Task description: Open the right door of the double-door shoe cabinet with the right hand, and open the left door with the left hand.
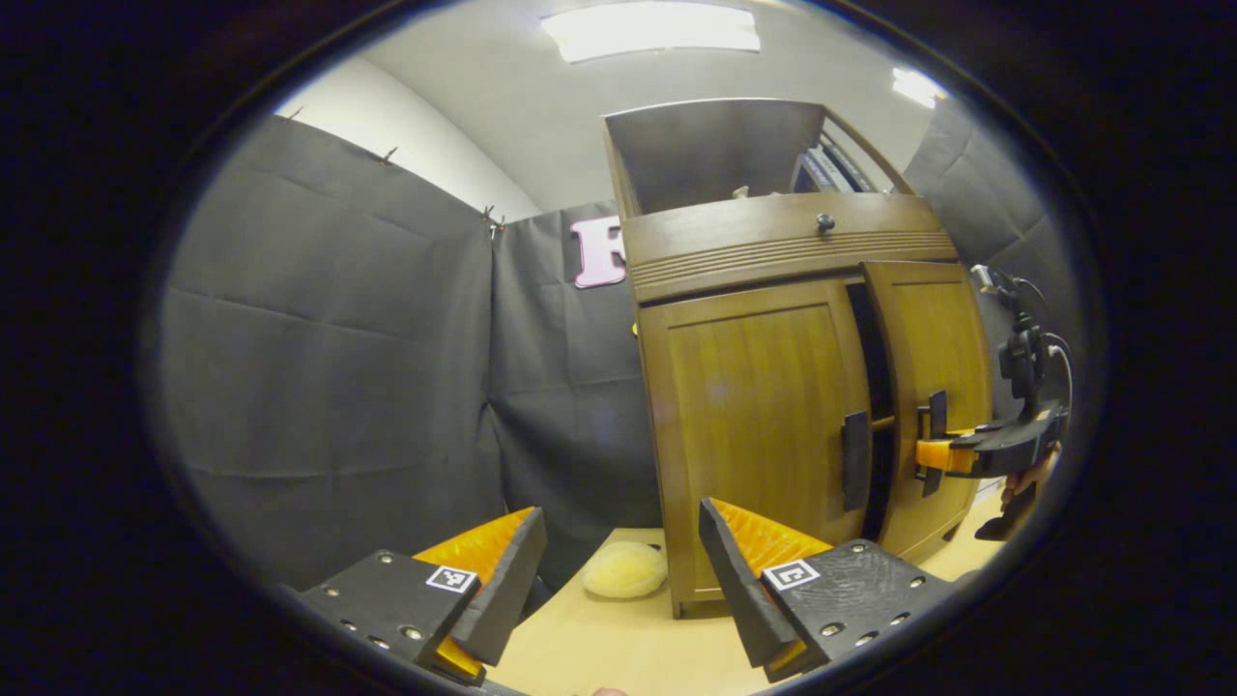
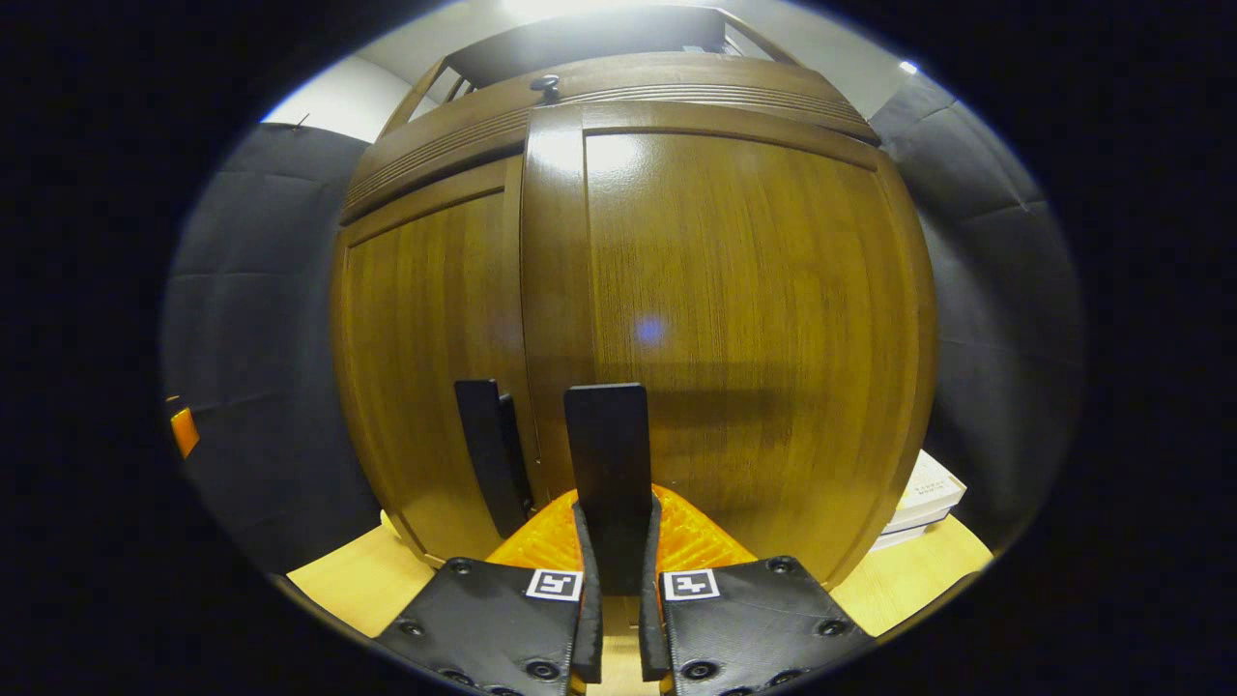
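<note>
Bright ceiling lights (image 1: 649,29) glare overhead; fisheye bends edges, wood slightly blurred.

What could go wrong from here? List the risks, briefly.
1. The right claw is clamped on the right door's handle near its lower end; the pull could slip off.
2. The right door is only ajar, and the cabinet stands loose on the table, so a hard tug may drag or tip it.
3. The left claw is open and well short of the left handle, near a yellow puff it might brush.
</note>
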`<act>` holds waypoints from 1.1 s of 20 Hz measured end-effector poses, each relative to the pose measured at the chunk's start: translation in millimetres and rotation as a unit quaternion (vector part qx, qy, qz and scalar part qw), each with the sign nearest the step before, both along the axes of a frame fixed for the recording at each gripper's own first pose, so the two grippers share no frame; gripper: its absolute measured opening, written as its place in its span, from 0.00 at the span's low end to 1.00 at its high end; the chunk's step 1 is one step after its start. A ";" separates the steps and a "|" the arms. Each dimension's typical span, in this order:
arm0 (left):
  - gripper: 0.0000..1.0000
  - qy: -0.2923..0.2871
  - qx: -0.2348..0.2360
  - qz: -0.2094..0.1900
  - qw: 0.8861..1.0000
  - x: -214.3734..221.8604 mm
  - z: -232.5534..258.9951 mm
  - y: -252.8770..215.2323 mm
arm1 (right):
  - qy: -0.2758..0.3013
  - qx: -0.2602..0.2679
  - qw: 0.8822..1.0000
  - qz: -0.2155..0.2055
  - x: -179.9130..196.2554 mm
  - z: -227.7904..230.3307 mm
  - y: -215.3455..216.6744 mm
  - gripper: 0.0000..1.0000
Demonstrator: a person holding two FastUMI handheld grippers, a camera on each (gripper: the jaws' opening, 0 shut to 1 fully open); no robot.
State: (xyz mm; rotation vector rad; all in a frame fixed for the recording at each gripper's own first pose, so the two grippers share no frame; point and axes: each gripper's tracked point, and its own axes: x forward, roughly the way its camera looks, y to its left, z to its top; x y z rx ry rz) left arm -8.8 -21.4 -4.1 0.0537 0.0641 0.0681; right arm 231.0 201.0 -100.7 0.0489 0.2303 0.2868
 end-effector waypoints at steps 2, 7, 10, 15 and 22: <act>0.90 -0.004 0.002 -0.002 1.000 -2.9 5.9 -2.8 | 0.000 0.002 1.000 0.005 -11.2 1.2 -6.1 0.17; 0.91 -0.009 0.003 -0.007 1.000 -6.0 19.3 -8.6 | -0.002 0.005 1.000 0.007 -35.7 5.2 -24.3 0.17; 0.91 -0.017 0.005 -0.016 1.000 -10.6 30.3 -16.1 | -0.001 0.003 1.000 0.006 -53.5 5.5 -37.2 0.13; 0.93 -0.020 -0.001 -0.035 0.999 -19.4 38.1 -31.2 | 0.001 0.001 1.000 -0.001 -76.3 10.1 -61.5 0.16; 0.93 -0.022 -0.011 -0.061 0.998 -20.3 41.4 -62.1 | 0.012 -0.009 1.000 -0.013 -101.5 10.8 -91.9 0.17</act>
